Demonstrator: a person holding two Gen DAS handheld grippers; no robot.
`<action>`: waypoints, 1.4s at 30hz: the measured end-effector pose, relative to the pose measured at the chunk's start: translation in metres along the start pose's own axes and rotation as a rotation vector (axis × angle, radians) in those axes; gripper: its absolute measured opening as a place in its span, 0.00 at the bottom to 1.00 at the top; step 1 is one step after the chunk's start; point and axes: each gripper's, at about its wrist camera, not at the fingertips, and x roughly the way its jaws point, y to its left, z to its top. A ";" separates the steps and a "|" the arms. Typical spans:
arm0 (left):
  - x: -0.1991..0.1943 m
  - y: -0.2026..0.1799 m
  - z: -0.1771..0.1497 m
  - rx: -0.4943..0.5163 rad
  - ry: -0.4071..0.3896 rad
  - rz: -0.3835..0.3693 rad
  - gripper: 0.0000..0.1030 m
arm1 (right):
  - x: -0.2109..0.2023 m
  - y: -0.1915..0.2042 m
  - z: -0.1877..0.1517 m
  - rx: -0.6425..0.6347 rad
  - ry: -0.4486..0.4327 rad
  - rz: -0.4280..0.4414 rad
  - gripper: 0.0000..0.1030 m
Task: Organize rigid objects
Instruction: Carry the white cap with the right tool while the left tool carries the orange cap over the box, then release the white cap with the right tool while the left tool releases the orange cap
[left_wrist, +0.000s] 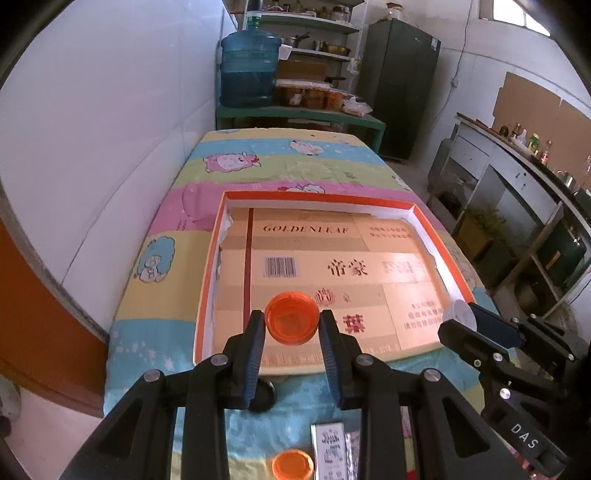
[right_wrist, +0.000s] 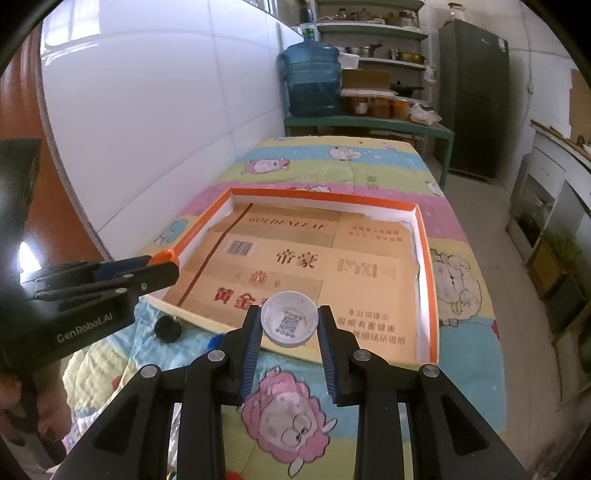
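Observation:
My left gripper (left_wrist: 291, 320) is shut on an orange bottle cap (left_wrist: 291, 322), open side up, held over the near edge of a shallow orange-rimmed box (left_wrist: 317, 195) lined with tan printed cardboard. My right gripper (right_wrist: 289, 320) is shut on a white bottle cap (right_wrist: 289, 323) with a QR code inside, also above the box's (right_wrist: 430, 266) near edge. Each gripper shows in the other's view: the right one (left_wrist: 460, 319) at the box's right corner, the left one (right_wrist: 166, 264) at its left rim. A second orange cap (left_wrist: 293, 464) lies on the cloth below my left gripper.
A cartoon-print cloth (left_wrist: 288, 158) covers the table. A black round cap (right_wrist: 168, 328) lies on the cloth near the box's front left. A small printed packet (left_wrist: 330, 450) lies beside the second orange cap. A white wall runs along the left; a water jug (left_wrist: 249, 70) and shelves stand behind.

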 end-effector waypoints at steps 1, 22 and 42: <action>0.002 0.000 0.003 0.001 -0.002 0.002 0.30 | 0.003 -0.001 0.002 0.000 0.001 0.002 0.30; 0.062 0.008 0.027 -0.008 0.065 0.059 0.30 | 0.072 -0.014 0.032 -0.017 0.069 0.029 0.30; 0.102 0.018 0.017 -0.029 0.124 0.032 0.30 | 0.112 -0.029 0.022 0.021 0.161 0.023 0.30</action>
